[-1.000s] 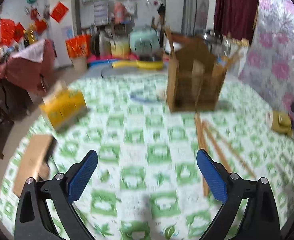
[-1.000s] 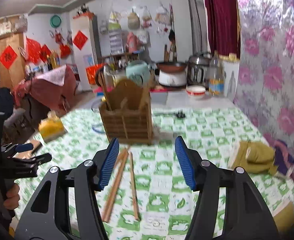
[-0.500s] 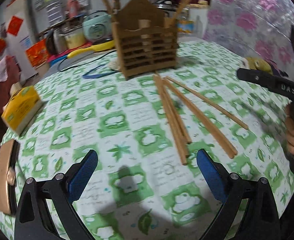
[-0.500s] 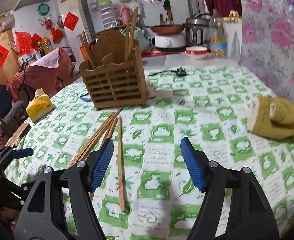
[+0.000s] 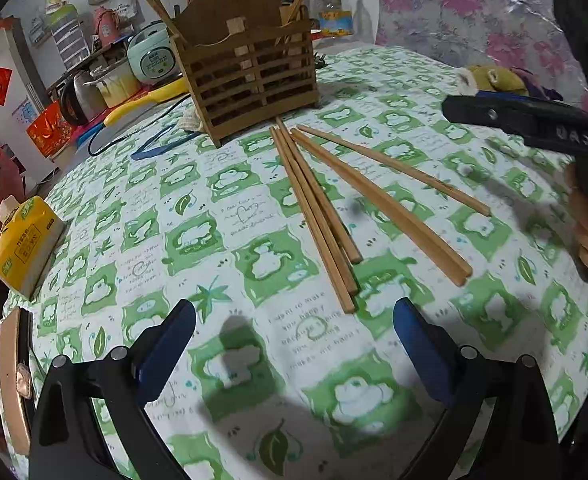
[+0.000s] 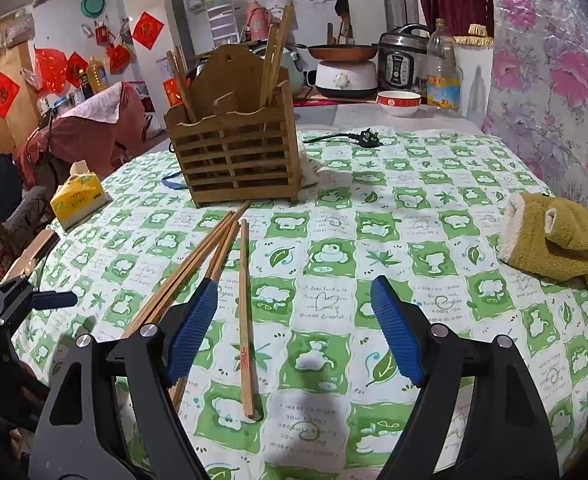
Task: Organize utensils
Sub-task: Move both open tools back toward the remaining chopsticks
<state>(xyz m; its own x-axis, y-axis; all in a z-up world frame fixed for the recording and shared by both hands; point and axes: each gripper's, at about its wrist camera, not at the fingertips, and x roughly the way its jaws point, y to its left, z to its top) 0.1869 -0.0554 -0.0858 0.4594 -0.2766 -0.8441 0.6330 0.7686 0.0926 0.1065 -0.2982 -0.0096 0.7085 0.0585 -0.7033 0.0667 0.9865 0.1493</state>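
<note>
Cluttered kitchen shelves and red paper decorations with single characters, too small to read, fill the background behind a round table (image 6: 434, 184) under a green-and-white checked cloth printed with bears, leaves and looping script, of which only fragments such as "i want to make you happy" can be made out. On the right gripper's body, seen at three o'clock in the left wrist view, raised letters appear mirrored and I cannot read them surely. A yellow tissue pack (image 5: 26, 240) with green print sits at nine o'clock, its writing too small to read. At twelve o'clock stands the slatted wooden utensil holder (image 6: 238, 156), upright, with several chopsticks already leaning in its compartments. Loose wooden chopsticks (image 5: 318, 216) lie flat on the cloth just in front of it, fanning toward the cameras; one single chopstick (image 6: 245, 312) lies apart and carries red markings near its thick end. Left gripper (image 5: 294, 344) hovers above the cloth with jaws spread wide, holding nothing. Right gripper (image 6: 294, 328) is likewise released and bare, its left finger (image 6: 192, 328) over the bundle.
</note>
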